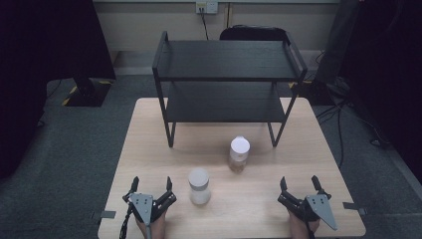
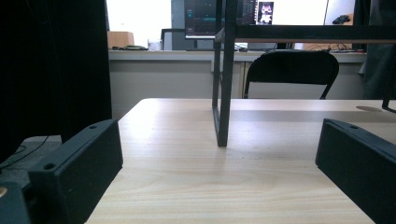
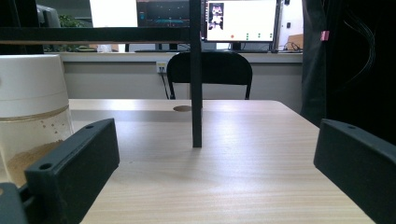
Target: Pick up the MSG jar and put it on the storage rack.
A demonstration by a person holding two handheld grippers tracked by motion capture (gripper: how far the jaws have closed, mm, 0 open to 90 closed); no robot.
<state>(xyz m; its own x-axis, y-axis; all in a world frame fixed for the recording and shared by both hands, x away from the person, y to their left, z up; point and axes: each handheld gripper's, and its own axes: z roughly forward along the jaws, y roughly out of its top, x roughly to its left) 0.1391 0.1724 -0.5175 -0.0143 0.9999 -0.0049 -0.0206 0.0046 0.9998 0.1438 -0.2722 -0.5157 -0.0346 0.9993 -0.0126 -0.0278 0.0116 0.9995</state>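
While your left tongs and right tongs rest spread and empty at the surface's near corners, two jars stand between them, nearer the middle.

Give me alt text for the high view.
Two white-lidded jars stand on a wooden table before an empty black two-tier shelf. At the near edge, the left gripper and right gripper rest open, holding nothing.
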